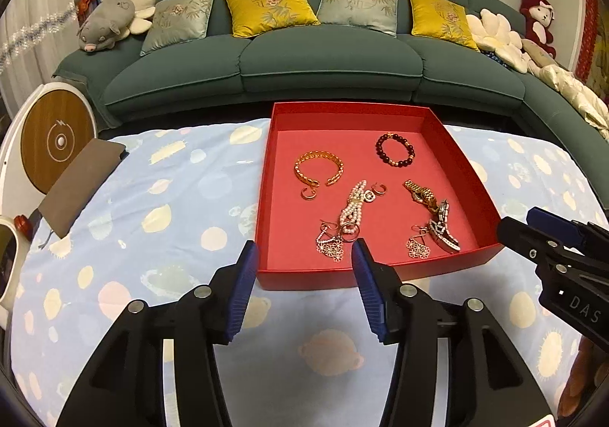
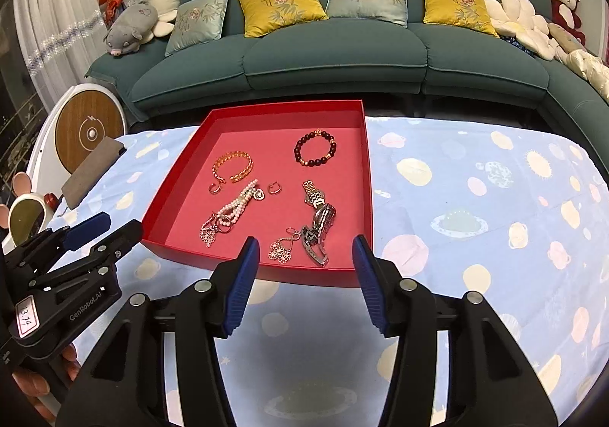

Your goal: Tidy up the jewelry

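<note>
A shallow red tray (image 1: 266, 198) (image 2: 367, 175) sits on the blue patterned tablecloth. In it lie a gold cuff bracelet (image 1: 318, 168) (image 2: 233, 167), a dark bead bracelet (image 1: 396, 149) (image 2: 315, 152), a pearl bracelet (image 1: 354, 204) (image 2: 239, 205), small gold rings (image 1: 307, 193), flower earrings (image 1: 330, 246) (image 2: 281, 251) and two watches (image 1: 434, 215) (image 2: 319, 221). My left gripper (image 1: 304, 255) is open and empty at the tray's near edge. My right gripper (image 2: 306, 255) is open and empty at the near edge too. Each gripper shows in the other's view, the right one (image 1: 533, 236) and the left one (image 2: 102, 229).
A green sofa (image 1: 323, 61) with cushions and plush toys stands behind the table. A brown pouch (image 1: 82, 183) lies at the table's left edge beside a round white-and-wood device (image 1: 57, 137). Tablecloth (image 2: 475, 198) spreads right of the tray.
</note>
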`<state>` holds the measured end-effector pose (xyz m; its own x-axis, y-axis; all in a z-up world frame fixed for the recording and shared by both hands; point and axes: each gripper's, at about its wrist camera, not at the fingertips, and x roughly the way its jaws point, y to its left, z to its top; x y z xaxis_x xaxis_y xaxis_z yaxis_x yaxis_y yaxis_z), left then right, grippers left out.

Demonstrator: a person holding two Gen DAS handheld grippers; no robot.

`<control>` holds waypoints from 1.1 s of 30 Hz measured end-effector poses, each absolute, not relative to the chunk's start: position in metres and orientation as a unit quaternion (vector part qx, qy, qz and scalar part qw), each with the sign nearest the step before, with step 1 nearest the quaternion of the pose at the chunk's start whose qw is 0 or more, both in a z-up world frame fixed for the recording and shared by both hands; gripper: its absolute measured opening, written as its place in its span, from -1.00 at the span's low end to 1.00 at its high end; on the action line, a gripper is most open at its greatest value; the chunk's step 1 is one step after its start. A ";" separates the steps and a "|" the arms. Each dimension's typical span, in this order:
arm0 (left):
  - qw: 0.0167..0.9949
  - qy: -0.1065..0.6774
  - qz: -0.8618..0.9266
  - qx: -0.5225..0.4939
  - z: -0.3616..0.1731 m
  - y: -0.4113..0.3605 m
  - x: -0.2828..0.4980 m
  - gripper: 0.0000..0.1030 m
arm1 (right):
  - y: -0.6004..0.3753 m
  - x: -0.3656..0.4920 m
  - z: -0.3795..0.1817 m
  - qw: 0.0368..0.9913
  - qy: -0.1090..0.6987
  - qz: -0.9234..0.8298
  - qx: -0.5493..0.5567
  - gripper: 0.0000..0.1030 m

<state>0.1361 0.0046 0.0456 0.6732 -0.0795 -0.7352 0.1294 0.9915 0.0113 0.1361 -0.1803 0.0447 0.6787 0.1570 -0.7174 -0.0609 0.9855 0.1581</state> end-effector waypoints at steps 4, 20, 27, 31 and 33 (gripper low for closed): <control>0.912 0.405 -0.056 0.026 0.041 0.003 0.142 0.13 | -0.180 0.140 0.040 0.914 0.396 0.059 0.061 -0.02; 0.906 0.419 -0.029 0.046 0.023 0.001 0.145 0.40 | -0.165 0.134 0.032 0.921 0.383 0.069 0.024 0.25; 0.907 0.417 -0.032 0.045 0.024 0.000 0.143 0.41 | -0.164 0.134 0.031 0.920 0.384 0.070 0.024 0.25; 0.908 0.415 -0.030 0.046 0.025 0.000 0.144 0.42 | -0.164 0.135 0.029 0.920 0.386 0.069 0.022 0.25; 0.907 0.418 -0.030 0.045 0.024 0.000 0.144 0.48 | -0.163 0.135 0.028 0.920 0.386 0.069 0.021 0.25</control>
